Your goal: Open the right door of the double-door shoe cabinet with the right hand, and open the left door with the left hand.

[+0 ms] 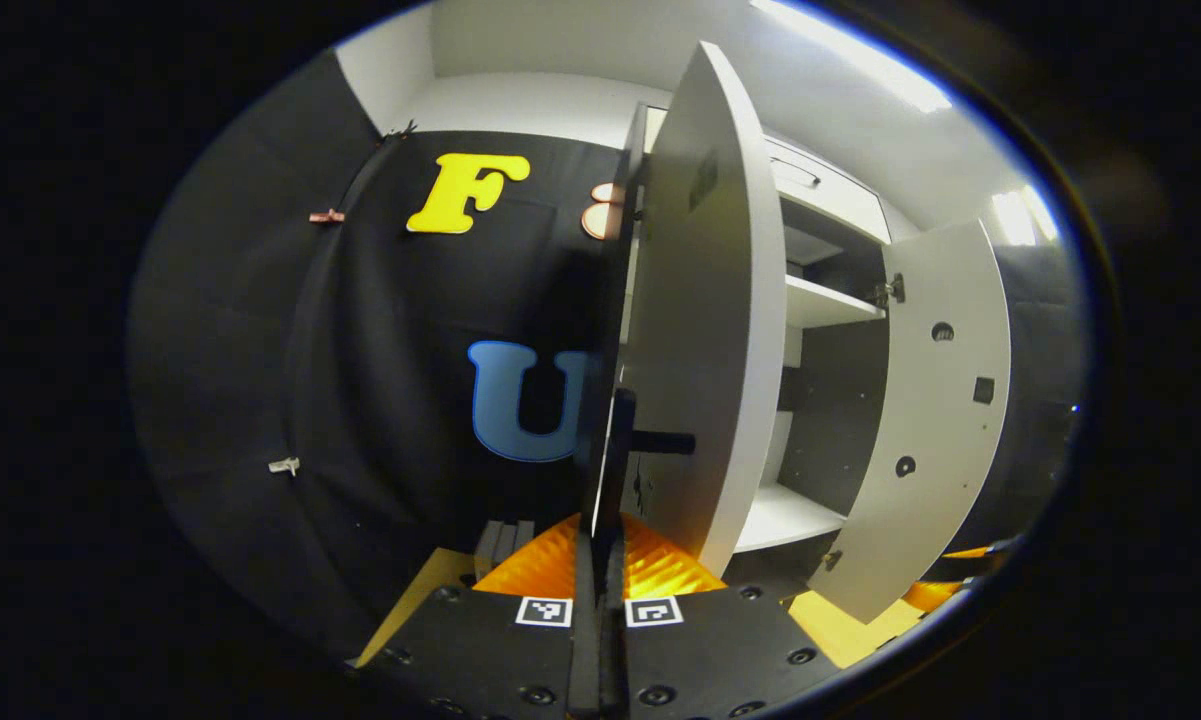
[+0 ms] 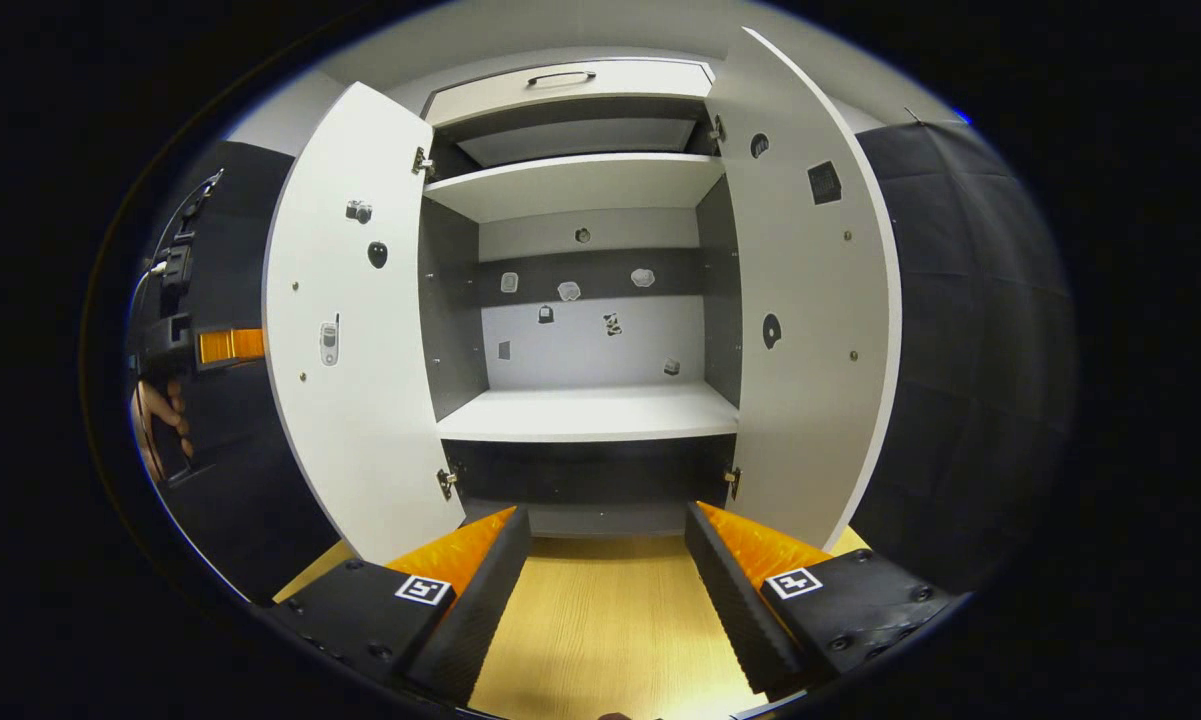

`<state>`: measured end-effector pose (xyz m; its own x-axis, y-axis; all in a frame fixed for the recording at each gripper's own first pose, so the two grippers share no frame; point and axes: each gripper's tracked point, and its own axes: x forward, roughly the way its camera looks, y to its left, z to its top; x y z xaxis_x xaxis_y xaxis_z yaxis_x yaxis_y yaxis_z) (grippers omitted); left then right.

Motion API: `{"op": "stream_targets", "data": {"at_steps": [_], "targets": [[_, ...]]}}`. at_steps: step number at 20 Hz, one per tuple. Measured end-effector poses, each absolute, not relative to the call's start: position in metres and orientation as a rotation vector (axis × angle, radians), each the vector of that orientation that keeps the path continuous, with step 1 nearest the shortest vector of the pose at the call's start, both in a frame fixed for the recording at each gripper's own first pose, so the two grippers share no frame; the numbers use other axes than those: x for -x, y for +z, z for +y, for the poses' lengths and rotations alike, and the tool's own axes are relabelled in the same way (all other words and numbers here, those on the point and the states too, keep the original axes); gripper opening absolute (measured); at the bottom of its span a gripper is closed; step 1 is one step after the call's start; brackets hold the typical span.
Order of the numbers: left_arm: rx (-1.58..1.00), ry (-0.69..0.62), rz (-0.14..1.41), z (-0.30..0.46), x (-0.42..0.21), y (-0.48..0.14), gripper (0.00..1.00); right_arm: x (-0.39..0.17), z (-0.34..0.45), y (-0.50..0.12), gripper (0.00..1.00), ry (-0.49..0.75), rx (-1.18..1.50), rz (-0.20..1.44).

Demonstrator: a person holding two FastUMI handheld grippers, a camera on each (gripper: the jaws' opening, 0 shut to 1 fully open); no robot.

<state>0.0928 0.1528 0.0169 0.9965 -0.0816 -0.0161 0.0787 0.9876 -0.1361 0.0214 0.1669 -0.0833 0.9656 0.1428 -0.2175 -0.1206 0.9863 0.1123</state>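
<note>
White laminate makes up the double-door shoe cabinet [image 2: 580, 180], and in the right gripper view we face it head-on with both doors swung out. Our right gripper [image 2: 608, 590] hovers released, fingers spread wide and grasping nothing, above pale wooden flooring [image 2: 600, 640]. Ahead and to its right stands the white right door [image 2: 810, 320]; ahead and to its left, the white left door [image 2: 345, 330]. Between them the white lower shelf [image 2: 590, 412] lies straight ahead of the fingers. Far off to its left, a hand [image 2: 160, 420] holds the other gripper.

In the left gripper view, our left gripper [image 1: 600, 560] is clenched on the slim black door handle [image 1: 620, 450], with the left door [image 1: 705, 300] edge-on just ahead and the right door [image 1: 935, 420] farther to its right.
</note>
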Motion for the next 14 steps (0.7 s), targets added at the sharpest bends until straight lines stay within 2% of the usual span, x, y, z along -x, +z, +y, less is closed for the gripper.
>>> {"op": "stream_targets", "data": {"at_steps": [3,8,10,12,14], "targets": [[0.066,-0.05,0.026,0.155,-0.082,0.015,0.03,-0.022,0.16,-0.08,0.98,0.122,-0.104,0.221],[0.046,0.015,0.038,0.155,-0.043,0.015,0.05,-0.026,0.145,-0.076,0.98,0.091,-0.087,0.219],[0.013,0.043,0.032,0.15,-0.025,0.015,0.09,-0.028,0.14,-0.072,0.98,0.083,-0.095,0.217],[-0.025,0.064,0.034,0.138,-0.008,0.014,0.17,-0.029,0.137,-0.066,0.98,0.08,-0.097,0.212],[-0.016,0.02,0.045,0.108,0.004,0.009,0.23,-0.028,0.127,-0.061,0.98,0.058,-0.075,0.209]]}}
